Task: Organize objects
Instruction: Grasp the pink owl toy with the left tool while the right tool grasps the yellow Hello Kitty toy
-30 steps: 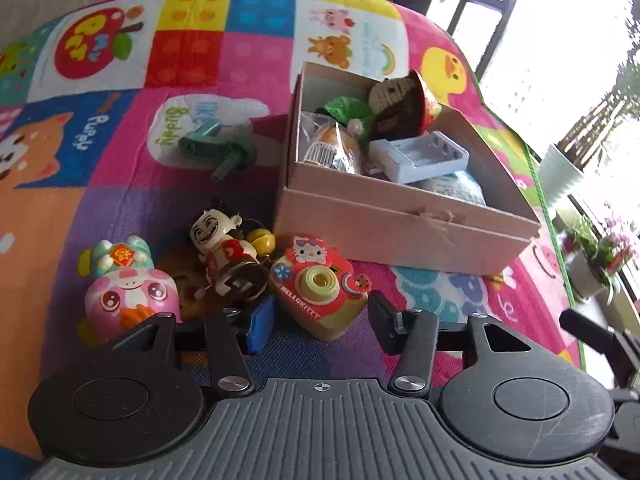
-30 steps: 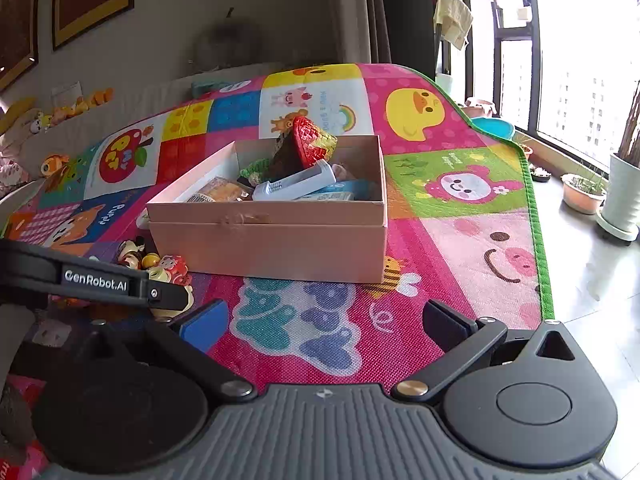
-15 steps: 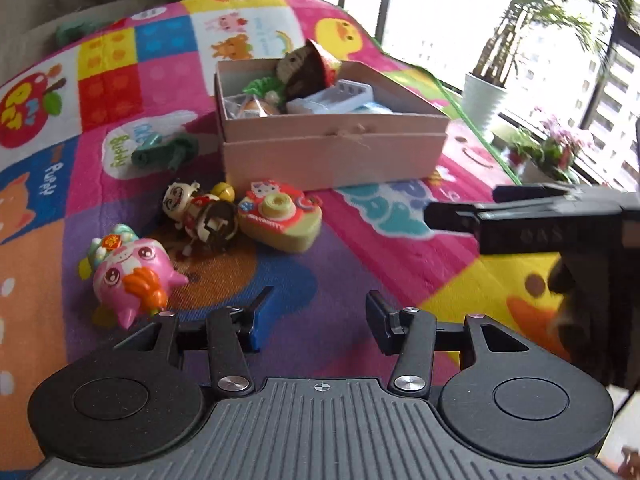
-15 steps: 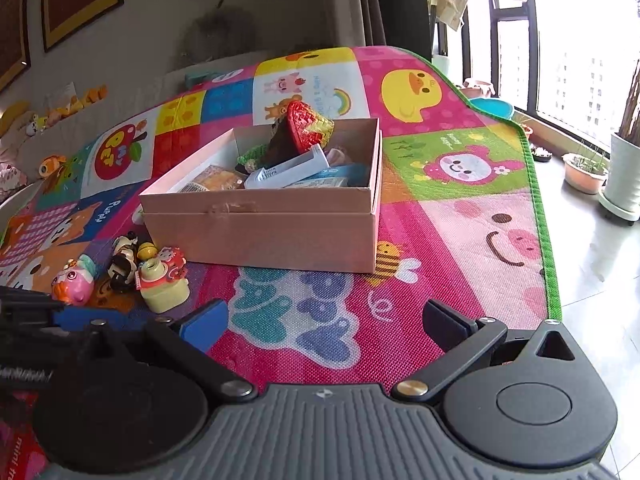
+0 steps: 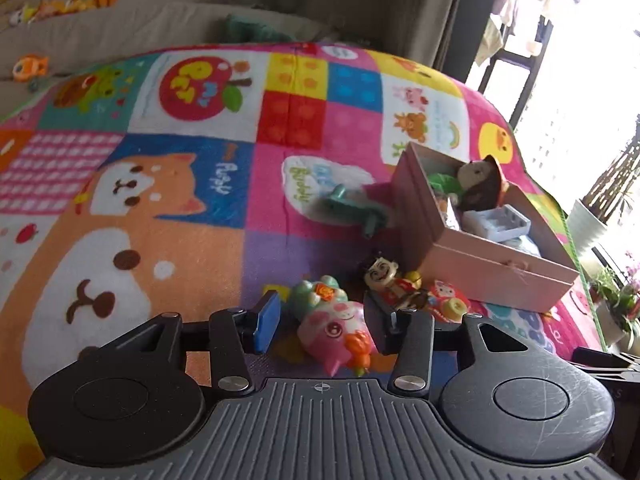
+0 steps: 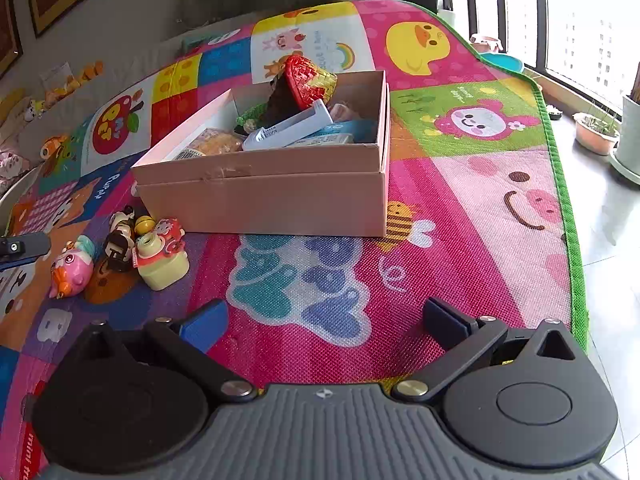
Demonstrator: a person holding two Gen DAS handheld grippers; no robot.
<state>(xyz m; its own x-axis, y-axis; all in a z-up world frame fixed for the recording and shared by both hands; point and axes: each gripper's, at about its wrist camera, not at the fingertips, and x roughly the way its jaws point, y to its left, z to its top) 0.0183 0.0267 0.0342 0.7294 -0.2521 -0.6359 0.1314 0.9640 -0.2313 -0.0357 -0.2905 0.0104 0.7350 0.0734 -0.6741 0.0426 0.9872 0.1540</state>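
A pink pig toy (image 5: 332, 332) (image 6: 72, 266) lies on the colourful play mat (image 5: 180, 248). My left gripper (image 5: 322, 320) is low over it, jaws closing, with the pig between them; a gap shows at the blue left pad (image 5: 268, 322). Just right of the pig lie a black-haired figure (image 5: 388, 280) (image 6: 120, 236) and a Hello Kitty camera toy (image 5: 448, 300) (image 6: 160, 256). The pink box (image 5: 492, 264) (image 6: 260, 196) behind them holds a hatted doll (image 6: 304, 84), a white plastic tray (image 6: 288, 130) and packets. My right gripper (image 6: 324, 322) hangs open over bare mat.
A green toy (image 5: 352, 210) lies on the mat left of the box. The mat's green edge (image 6: 568, 240) borders tiled floor with plant pots (image 6: 596, 134) by the window. Small toys (image 5: 30, 66) sit on the grey surface beyond the mat's far side.
The left gripper has swung left from the camera toy to the pink pig, which now sits between narrower jaws. The right gripper's view has hardly shifted.
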